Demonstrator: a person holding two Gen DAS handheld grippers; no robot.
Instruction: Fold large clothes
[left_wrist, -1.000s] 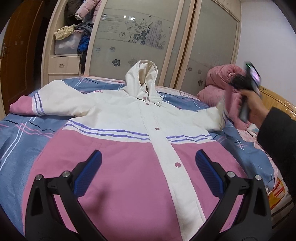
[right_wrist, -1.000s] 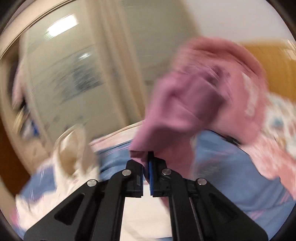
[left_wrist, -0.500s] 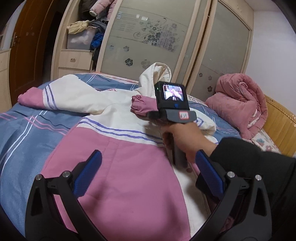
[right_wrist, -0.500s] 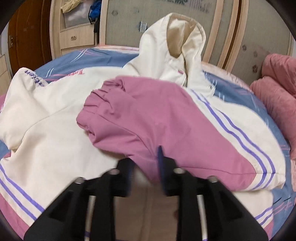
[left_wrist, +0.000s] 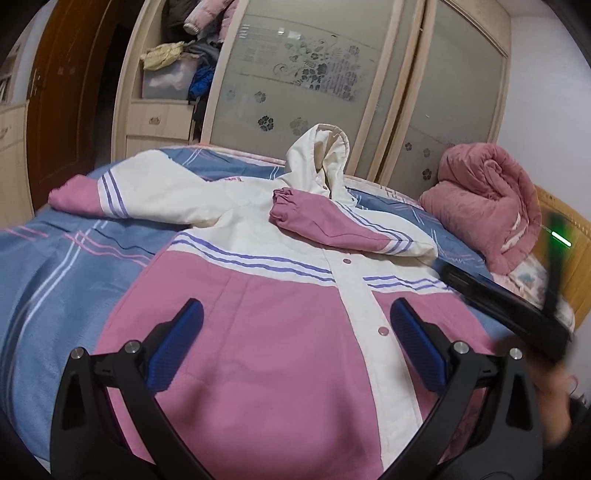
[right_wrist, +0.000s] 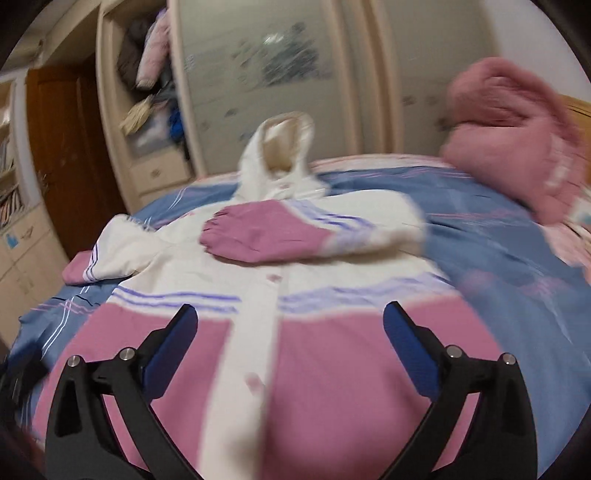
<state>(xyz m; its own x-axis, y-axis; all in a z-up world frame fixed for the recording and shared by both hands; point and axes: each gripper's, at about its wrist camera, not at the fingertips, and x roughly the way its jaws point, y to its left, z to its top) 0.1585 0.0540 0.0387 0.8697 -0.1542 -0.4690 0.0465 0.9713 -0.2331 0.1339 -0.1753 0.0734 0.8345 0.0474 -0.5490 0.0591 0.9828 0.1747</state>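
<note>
- Hooded jacket (left_wrist: 280, 332) lies flat, front up, on the bed (left_wrist: 55, 266); its right sleeve (right_wrist: 273, 236) is folded across the chest.
- Left gripper (left_wrist: 295, 325): jaws apart, empty, above the near hem.
- Right gripper (right_wrist: 290, 332): jaws just opened wide, empty, above the jacket.

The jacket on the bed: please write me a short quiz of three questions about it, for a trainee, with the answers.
1. True or false: both sleeves of the jacket are folded over its chest.
2. Where does the cuff of the folded sleeve lie? A) below the hood; B) on the pink quilt; C) off the edge of the bed.
3. Fill in: the right gripper stands ___, with nothing between its jaws.

Key: 1 false, the other sleeve lies spread out on the bed. 2 A. 3 open; its jaws have just been opening, and no cloth is between them.
</note>
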